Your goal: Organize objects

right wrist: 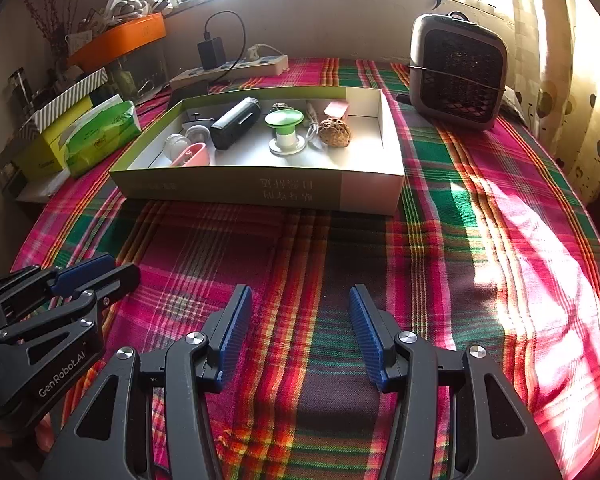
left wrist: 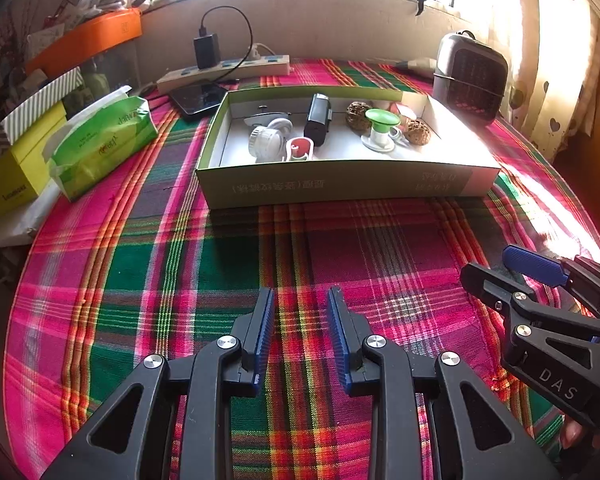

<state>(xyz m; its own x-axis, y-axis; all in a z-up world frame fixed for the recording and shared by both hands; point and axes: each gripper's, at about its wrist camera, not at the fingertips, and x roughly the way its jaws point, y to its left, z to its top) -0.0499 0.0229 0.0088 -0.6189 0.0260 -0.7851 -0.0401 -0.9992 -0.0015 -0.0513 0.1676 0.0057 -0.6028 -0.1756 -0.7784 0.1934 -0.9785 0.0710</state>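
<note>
A shallow green-and-white cardboard box (left wrist: 340, 184) (right wrist: 260, 190) lies on the plaid cloth. Inside it are a black device (left wrist: 318, 120) (right wrist: 236, 122), a green-capped white piece (left wrist: 382, 128) (right wrist: 285, 132), brown dried pods (left wrist: 418, 132) (right wrist: 335, 133), a white round item (left wrist: 266, 140) (right wrist: 178, 144) and a pink-red item (left wrist: 300, 148) (right wrist: 194, 155). My left gripper (left wrist: 300, 292) (right wrist: 122, 266) hovers open over bare cloth in front of the box, holding nothing. Beside it on the right, my right gripper (right wrist: 300, 290) (left wrist: 488, 264) is open wider and holds nothing.
A small grey heater (left wrist: 470, 76) (right wrist: 458, 72) stands at the back right. A green tissue pack (left wrist: 100, 144) (right wrist: 100, 136) and a yellow box (left wrist: 16, 168) sit at the left. Behind the cardboard box are a power strip (left wrist: 224, 70) with a charger and a phone (left wrist: 198, 98).
</note>
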